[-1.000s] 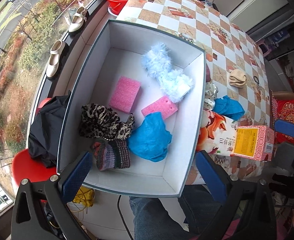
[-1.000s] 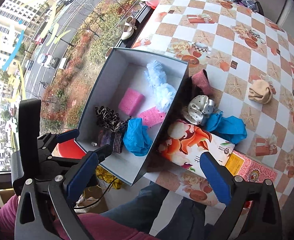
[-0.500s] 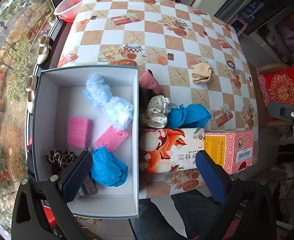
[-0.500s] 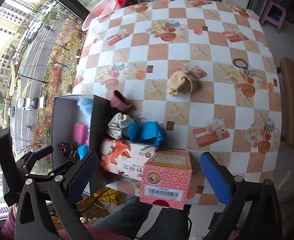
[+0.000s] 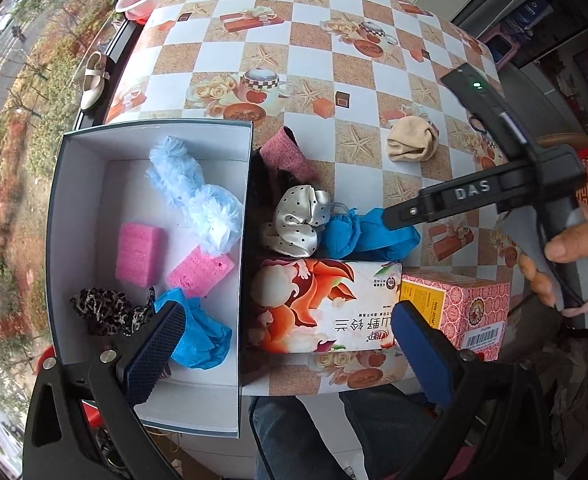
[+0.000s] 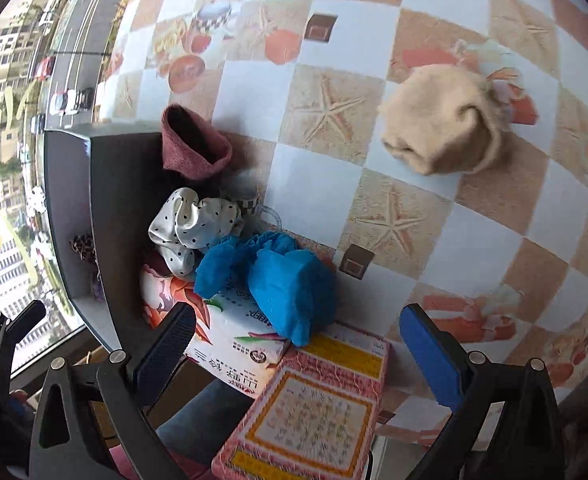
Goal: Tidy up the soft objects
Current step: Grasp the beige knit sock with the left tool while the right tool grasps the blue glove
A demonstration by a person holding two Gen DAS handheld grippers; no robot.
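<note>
The left wrist view looks down into the white-lined storage box (image 5: pixel 149 248) at the table edge, and only here do its contents show: a fluffy pale-blue plush (image 5: pixel 195 196), two pink sponges (image 5: pixel 138 254) (image 5: pixel 201 272), a leopard-print scrunchie (image 5: pixel 105 310) and a crumpled blue cloth (image 5: pixel 197 334). The left gripper (image 5: pixel 289 354) hangs released and empty, one pad over the box, the other over a floral tissue pack (image 5: pixel 322 308). At right a hand (image 5: pixel 574 258) holds the right gripper's handle. A checkered tablecloth (image 5: pixel 253 52) with starfish prints covers the table; beside it is a window with a street below and a shoe (image 5: pixel 93 80) on the sill.

The right wrist view sits closer over the cloth outside the box. The right gripper (image 6: pixel 298 354) is spread wide, holding nothing. A beige balled sock (image 6: pixel 446 120) lies alone, well apart from a pink sock (image 6: pixel 193 148), a white polka-dot scrunchie (image 6: pixel 191 228) and a blue cloth (image 6: pixel 277 276) heaped against the box wall. The blue cloth rests partly on the tissue pack, which touches a pink patterned carton (image 6: pixel 314 408).
</note>
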